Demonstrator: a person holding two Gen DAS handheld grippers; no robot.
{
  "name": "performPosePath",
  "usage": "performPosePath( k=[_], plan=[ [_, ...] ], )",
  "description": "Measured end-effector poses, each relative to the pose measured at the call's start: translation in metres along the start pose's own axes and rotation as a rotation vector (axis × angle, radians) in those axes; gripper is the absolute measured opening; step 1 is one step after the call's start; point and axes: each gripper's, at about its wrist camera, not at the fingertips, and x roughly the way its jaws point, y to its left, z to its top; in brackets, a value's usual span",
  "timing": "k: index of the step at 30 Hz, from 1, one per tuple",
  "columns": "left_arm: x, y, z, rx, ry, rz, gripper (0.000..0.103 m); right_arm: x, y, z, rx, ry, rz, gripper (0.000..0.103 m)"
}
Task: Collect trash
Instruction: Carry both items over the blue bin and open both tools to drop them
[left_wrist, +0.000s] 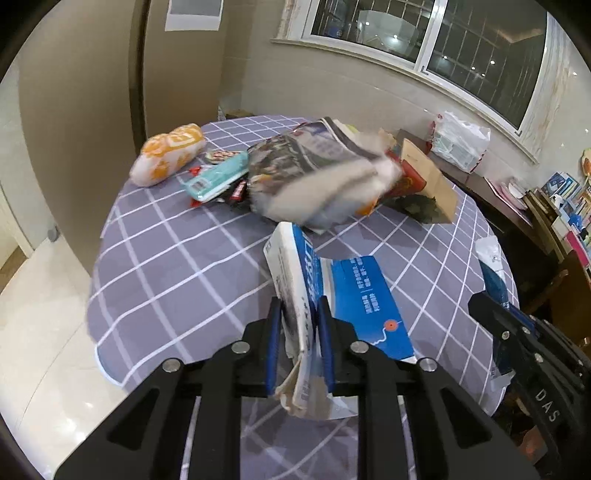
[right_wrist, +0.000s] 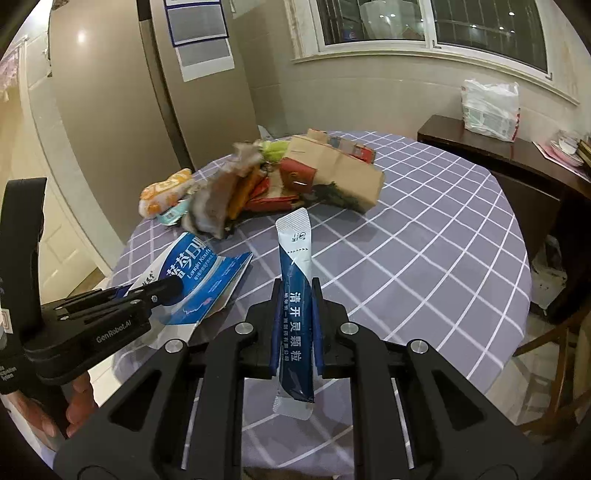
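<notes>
Pickup step: left gripper (left_wrist: 299, 310) clamps flattened blue medicine box (left_wrist: 354, 295), right gripper (right_wrist: 295, 291) pinches granule sachet (right_wrist: 295, 295); next, probably carry both toward trash pile (right_wrist: 295, 177) at 12 o'clock.

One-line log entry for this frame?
left gripper: shut on blue box | right gripper: shut on sachet | trash pile: on table

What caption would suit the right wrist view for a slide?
Right gripper shut on a blue sachet above the checked tablecloth, trash pile behind.
</notes>
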Motion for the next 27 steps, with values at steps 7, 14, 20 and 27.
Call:
performPosePath(
  k=[7,14,20,27],
  plan=[
    [-0.027,0.022,-0.007,-0.005,-0.032,0.032,0.018,-0.007,0.033,-0.005,-0.033,-0.002,0.035,0.014],
    [-0.047,0.064,-0.007,-0.072,-0.068,0.098,0.018,0.005,0.078,-0.003,-0.104,0.018,0.083,0.014],
    [-0.06,0.113,-0.008,-0.14,-0.085,0.178,0.018,0.023,0.125,-0.004,-0.158,0.05,0.148,0.014],
    [-0.073,0.176,-0.017,-0.238,-0.088,0.284,0.018,0.045,0.187,-0.004,-0.239,0.101,0.245,0.014]
  ],
)
